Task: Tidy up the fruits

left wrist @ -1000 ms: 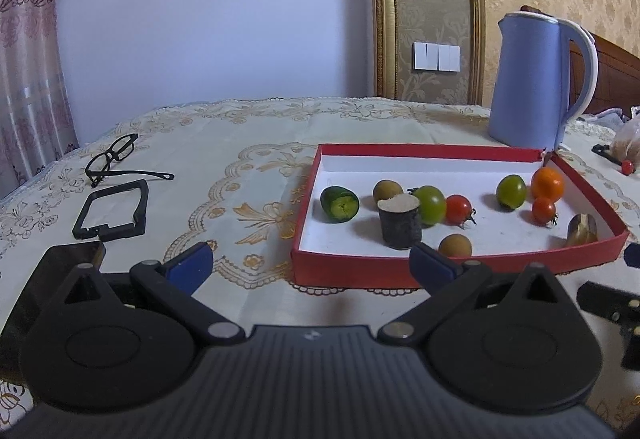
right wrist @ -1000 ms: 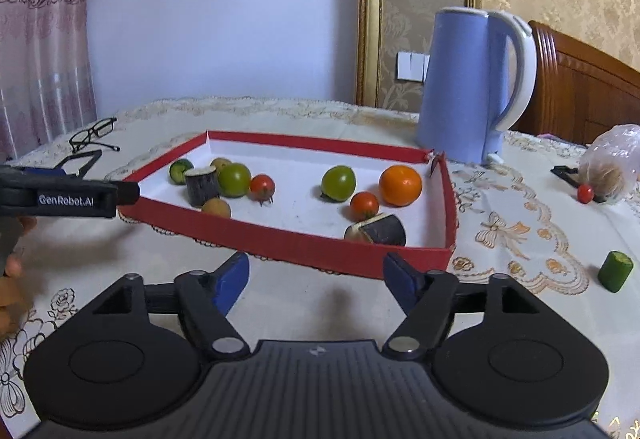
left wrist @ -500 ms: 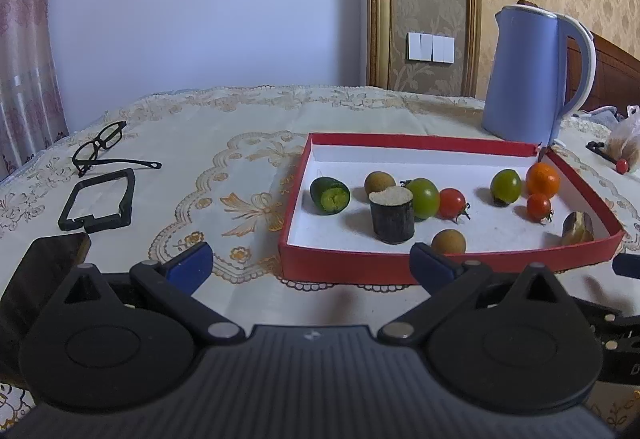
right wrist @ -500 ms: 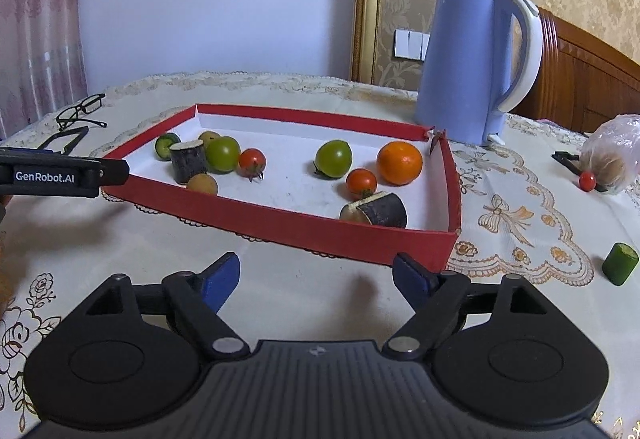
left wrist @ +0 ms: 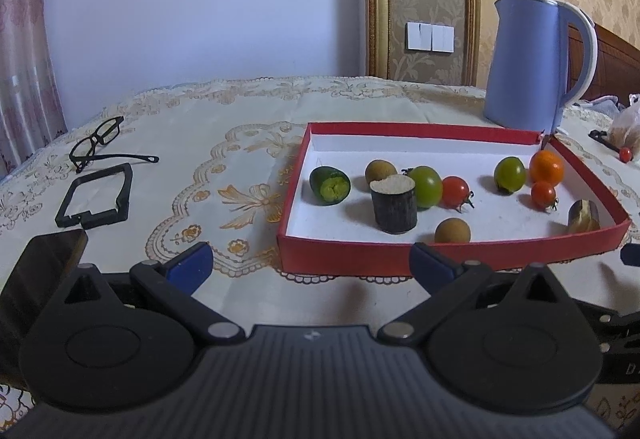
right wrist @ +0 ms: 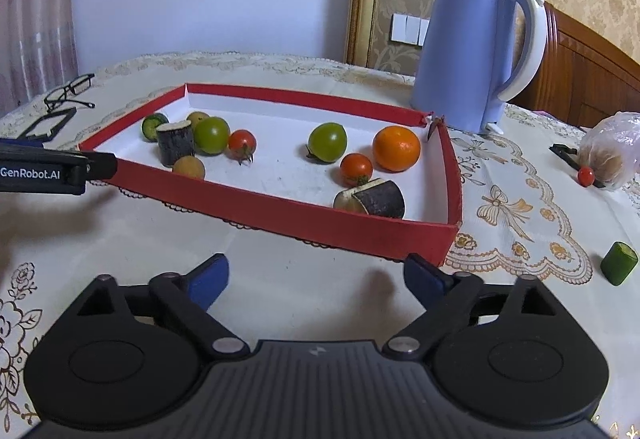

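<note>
A red tray (left wrist: 344,257) (right wrist: 280,213) with a white floor holds several pieces: an orange (right wrist: 396,148), green tomatoes (right wrist: 327,142), red cherry tomatoes (right wrist: 356,169), brown longans (left wrist: 452,230), a cucumber end (left wrist: 329,185) and two dark eggplant chunks (left wrist: 393,205) (right wrist: 376,198). A cucumber piece (right wrist: 619,262) and a cherry tomato (right wrist: 585,175) lie on the cloth to the tray's right. My left gripper (left wrist: 310,265) is open and empty before the tray's near wall. My right gripper (right wrist: 316,275) is open and empty before the tray's near right corner.
A blue kettle (left wrist: 534,63) (right wrist: 476,51) stands behind the tray. Black glasses (left wrist: 100,143), a black frame (left wrist: 96,195) and a dark phone (left wrist: 36,279) lie to the left. A plastic bag (right wrist: 610,151) sits far right. The left gripper's side (right wrist: 44,171) shows at the right view's left edge.
Both grippers have drawn back and risen slightly; the tray looks a little farther and lower in both views. Both stay open and empty. Nothing on the table has moved.
</note>
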